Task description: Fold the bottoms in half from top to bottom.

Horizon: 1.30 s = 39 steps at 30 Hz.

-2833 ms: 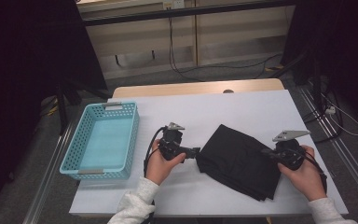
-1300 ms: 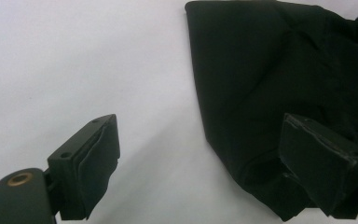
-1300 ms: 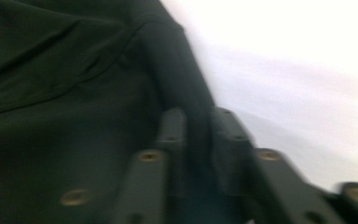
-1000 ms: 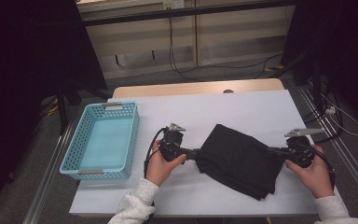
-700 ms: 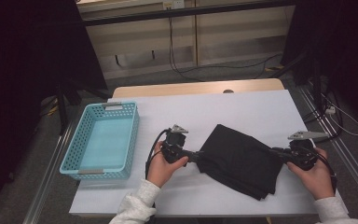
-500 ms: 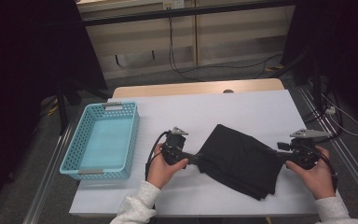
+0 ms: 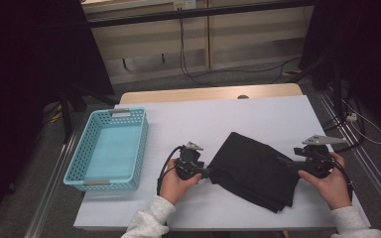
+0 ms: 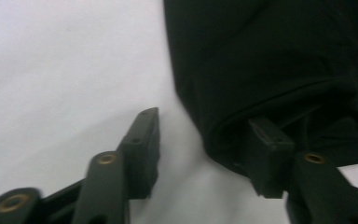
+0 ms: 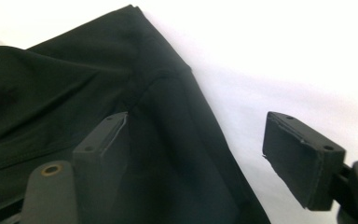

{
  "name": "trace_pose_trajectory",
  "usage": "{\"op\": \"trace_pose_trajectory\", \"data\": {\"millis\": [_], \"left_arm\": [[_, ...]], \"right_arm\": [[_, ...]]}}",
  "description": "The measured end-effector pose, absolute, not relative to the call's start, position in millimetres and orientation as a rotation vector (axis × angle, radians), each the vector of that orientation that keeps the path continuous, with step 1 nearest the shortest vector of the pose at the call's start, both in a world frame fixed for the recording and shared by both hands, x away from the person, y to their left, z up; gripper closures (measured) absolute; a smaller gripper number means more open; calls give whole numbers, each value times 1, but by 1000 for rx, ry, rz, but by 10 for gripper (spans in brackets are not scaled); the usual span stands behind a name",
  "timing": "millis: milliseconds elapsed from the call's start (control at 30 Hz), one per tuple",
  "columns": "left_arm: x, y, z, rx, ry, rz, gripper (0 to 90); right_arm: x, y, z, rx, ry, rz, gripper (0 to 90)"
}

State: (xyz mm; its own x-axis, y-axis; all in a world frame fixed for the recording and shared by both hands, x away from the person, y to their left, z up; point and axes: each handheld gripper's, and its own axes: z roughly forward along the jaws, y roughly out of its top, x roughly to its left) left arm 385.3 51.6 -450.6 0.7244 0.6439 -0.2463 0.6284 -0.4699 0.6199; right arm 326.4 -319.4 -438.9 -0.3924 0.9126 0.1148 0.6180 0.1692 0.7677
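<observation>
A folded black cloth (image 7: 253, 171) lies on the white table (image 7: 203, 124), right of centre. My left gripper (image 7: 209, 172) is at its left corner. In the left gripper view the cloth (image 8: 261, 56) reaches the right jaw, which sits at a fold, while the left jaw stands on bare table. The left gripper (image 8: 204, 119) has just been closing, with a wide gap left and only the cloth's edge in it. My right gripper (image 7: 284, 161) is at the cloth's right edge. Its jaws have just been opening: the right gripper (image 9: 196, 116) stands wide, one jaw over the cloth (image 9: 74, 84).
A light blue plastic basket (image 7: 140, 148) with nothing in it stands at the table's left side. Bare white table stretches behind the cloth. Cables and dark stands crowd the floor beyond the far and right edges.
The right hand has slid from over the cloth out to its right edge, and the cloth lies more spread out. The left hand has stayed at the left corner.
</observation>
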Motion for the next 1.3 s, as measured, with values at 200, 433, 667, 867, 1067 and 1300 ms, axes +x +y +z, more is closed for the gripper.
{"op": "trace_pose_trajectory", "data": {"millis": [200, 433, 667, 867, 1067, 1300], "left_arm": [[386, 52, -451, 2208, 991, -78, 760], [390, 56, -448, 2209, 1031, -124, 850], [398, 63, -446, 2192, 1055, -114, 856], [407, 72, -444, 2176, 1075, -104, 857], [417, 75, -442, 2170, 1090, -82, 858], [433, 84, -437, 2150, 1115, -61, 857]], "right_arm": [[327, -319, -440, 1454, 2076, 1070, 202], [322, -318, -440, 1438, 2093, 1060, 192], [320, -312, -439, 1406, 2095, 1079, 185], [316, -313, -439, 1406, 2087, 1077, 183], [311, -315, -439, 1395, 2076, 1090, 177], [308, -319, -438, 1408, 2059, 1099, 174]]}}
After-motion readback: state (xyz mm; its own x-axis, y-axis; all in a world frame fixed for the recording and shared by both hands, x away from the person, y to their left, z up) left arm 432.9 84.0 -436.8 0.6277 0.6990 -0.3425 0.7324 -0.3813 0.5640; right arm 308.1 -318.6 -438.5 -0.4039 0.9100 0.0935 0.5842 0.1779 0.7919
